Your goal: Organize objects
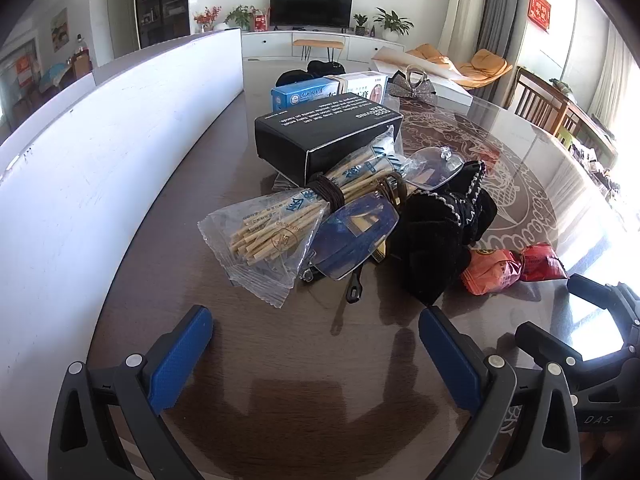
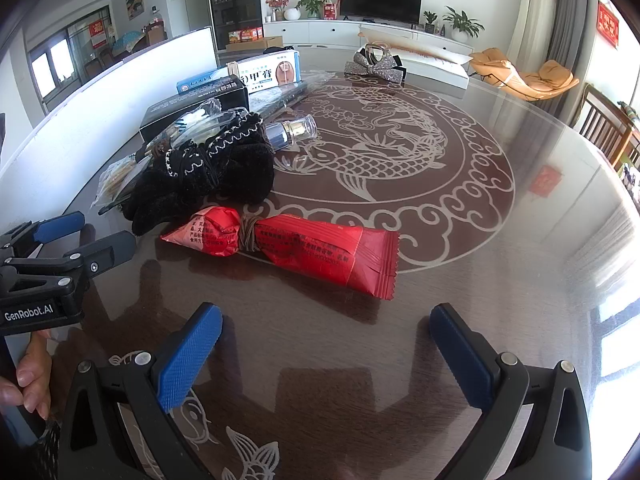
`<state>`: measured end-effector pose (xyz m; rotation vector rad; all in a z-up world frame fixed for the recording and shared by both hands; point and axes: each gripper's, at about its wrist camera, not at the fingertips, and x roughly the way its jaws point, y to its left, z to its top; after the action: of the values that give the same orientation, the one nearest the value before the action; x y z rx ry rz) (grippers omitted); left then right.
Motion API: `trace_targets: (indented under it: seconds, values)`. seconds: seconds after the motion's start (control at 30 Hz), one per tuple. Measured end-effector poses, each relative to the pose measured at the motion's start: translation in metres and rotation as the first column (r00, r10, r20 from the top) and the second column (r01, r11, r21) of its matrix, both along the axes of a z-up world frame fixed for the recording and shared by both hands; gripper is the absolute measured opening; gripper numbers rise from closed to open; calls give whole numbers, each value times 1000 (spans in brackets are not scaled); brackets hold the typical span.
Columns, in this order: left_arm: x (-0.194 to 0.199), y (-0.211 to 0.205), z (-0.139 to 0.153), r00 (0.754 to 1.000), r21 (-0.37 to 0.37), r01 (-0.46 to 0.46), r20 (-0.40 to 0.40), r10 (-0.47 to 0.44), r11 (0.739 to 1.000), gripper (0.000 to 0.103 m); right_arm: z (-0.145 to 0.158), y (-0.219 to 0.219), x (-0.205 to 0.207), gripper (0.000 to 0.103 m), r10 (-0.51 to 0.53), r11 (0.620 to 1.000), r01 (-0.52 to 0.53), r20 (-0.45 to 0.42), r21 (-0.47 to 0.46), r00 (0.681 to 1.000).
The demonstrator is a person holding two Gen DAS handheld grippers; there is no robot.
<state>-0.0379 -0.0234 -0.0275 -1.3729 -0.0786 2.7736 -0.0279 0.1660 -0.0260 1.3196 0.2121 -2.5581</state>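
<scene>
Right wrist view showed the empty, wide-open right gripper [image 2: 326,354] nearest the red packet [image 2: 288,246], lying crosswise just ahead near the table [image 2: 500,280] edge.

Home living rm: TV [image 2: 381,0] on a white cabinet [image 2: 360,34] at far wall w/ potted plants [image 2: 462,24], orange lounge chair [image 2: 524,76] far right, glass-topped dining table [image 2: 520,260] near.

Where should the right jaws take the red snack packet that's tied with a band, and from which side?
Probably at the banded waist of the red snack packet: the wrap pinches narrowest there. It lies flat on the glass table, long axis across the right wrist view, so come down from above with the right gripper, jaws open, straddling the waist front and back.
</scene>
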Motion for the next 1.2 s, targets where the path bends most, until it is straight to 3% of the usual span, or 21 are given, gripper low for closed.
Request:
trace_targets:
  seconds: [0.67, 1.2]
  values:
    - [0, 6, -3, 1000, -63, 10, 23, -8, 998, 103, 0, 2, -20, 103, -25, 1000, 25, 4, 2, 1000]
    - [0, 7, -3, 1000, -63, 10, 22, -9, 998, 103, 0, 4, -18, 103, -26, 1000, 26, -5, 0, 1000]
